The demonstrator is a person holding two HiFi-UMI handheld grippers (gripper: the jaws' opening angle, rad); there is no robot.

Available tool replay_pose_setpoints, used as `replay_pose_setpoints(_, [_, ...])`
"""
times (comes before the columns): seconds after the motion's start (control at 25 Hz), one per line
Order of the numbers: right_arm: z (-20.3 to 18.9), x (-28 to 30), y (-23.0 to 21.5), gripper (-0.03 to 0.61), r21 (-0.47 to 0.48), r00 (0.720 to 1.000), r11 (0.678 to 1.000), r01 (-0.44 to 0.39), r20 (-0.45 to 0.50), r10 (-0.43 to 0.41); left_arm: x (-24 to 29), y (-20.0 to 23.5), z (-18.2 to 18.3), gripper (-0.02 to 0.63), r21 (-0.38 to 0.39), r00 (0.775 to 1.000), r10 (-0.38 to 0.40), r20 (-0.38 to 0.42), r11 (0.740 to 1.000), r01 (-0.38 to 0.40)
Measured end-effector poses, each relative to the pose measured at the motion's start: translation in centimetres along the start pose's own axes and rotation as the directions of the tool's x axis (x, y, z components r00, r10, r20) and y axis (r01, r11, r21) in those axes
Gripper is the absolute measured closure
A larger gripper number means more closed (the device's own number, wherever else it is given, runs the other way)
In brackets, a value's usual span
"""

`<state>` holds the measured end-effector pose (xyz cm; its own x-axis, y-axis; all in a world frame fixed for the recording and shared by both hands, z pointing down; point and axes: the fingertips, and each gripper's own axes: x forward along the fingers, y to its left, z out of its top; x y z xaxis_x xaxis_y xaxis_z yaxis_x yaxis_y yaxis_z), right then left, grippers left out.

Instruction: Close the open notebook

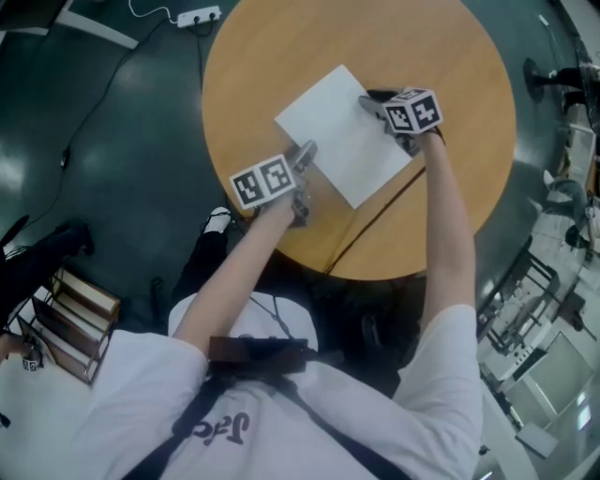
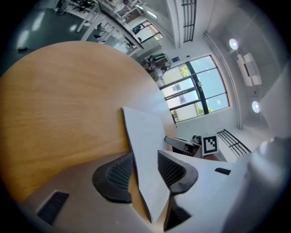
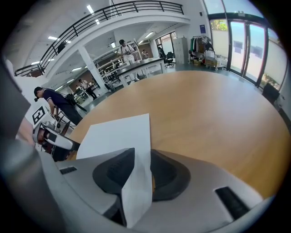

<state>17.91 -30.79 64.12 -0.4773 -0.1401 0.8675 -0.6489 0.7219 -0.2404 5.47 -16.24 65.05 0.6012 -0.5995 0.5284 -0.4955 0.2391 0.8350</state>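
A white notebook (image 1: 342, 136) lies flat on the round wooden table (image 1: 281, 56), showing one plain white face. My left gripper (image 1: 305, 155) sits at its near-left edge and my right gripper (image 1: 370, 101) at its right corner. In the left gripper view the notebook's edge (image 2: 145, 150) runs between the jaws of the left gripper (image 2: 145, 170), with wood showing beside it, so the pads do not press. The right gripper view shows a thin white edge (image 3: 118, 132) rising between the jaws of the right gripper (image 3: 142, 170), with a small gap at one pad.
The table's near edge is close below both grippers. A dark cord (image 1: 375, 220) crosses the table's front. A power strip (image 1: 199, 16) lies on the floor at the back, and a low shelf of books (image 1: 70, 314) stands at the left. People (image 3: 54, 102) stand far off in the hall.
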Motion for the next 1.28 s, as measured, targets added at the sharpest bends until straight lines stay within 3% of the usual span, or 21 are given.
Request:
replay_pose_setpoints(0.08, [-0.3, 0.1, 0.0, 0.451, 0.006, 1.0, 1.0, -0.008, 0.016, 0.008, -0.2, 0.7, 0.0, 0.516, -0.047, 1.0, -0.012, 0.007, 0.999, 0.013])
replay_pose_setpoints(0.4, [0.1, -0.9, -0.5, 0.451, 0.041, 0.992, 0.999, 0.017, 0.121, -0.021, -0.5, -0.3, -0.7, 0.547, 0.118, 0.998, -0.058, -0.013, 0.991, 0.059])
replay_pose_setpoints(0.56, [0.0, -0.7, -0.2, 0.451, 0.068, 0.988, 0.998, 0.011, 0.151, -0.021, -0.8, 0.0, -0.9, 0.591, 0.286, 0.999, -0.035, -0.008, 0.957, 0.036])
replay_pose_setpoints(0.68, [0.4, -1.2, -0.4, 0.451, 0.07, 0.984, 0.997, 0.038, 0.171, -0.05, -1.1, -0.5, -0.4, 0.594, 0.436, 1.0, -0.015, -0.003, 0.9, 0.015])
replay_pose_setpoints(0.84, [0.9, -1.4, 0.0, 0.451, 0.091, 0.977, 0.995, 0.026, 0.207, -0.045, -1.7, -0.9, 0.5, 0.595, 0.6, 1.0, 0.003, 0.0, 0.8, -0.002])
replay_pose_setpoints(0.96, [0.5, -1.6, 0.3, 0.451, 0.095, 0.974, 0.995, 0.039, 0.218, -0.059, -1.9, -0.9, 0.3, 0.598, 0.676, 1.0, 0.006, -0.004, 0.737, -0.002])
replay_pose_setpoints(1.08, [0.2, -2.1, 0.3, 0.451, 0.112, 0.968, 0.993, 0.041, 0.24, -0.067, -2.2, -1.8, -0.1, 0.601, 0.757, 1.0, 0.008, 0.002, 0.654, -0.006])
replay_pose_setpoints(1.28, [0.0, -3.0, 0.3, 0.451, 0.13, 0.957, 0.989, 0.076, 0.269, -0.109, -2.5, -2.9, -1.1, 0.603, 0.84, 1.0, -0.003, -0.013, 0.542, 0.012])
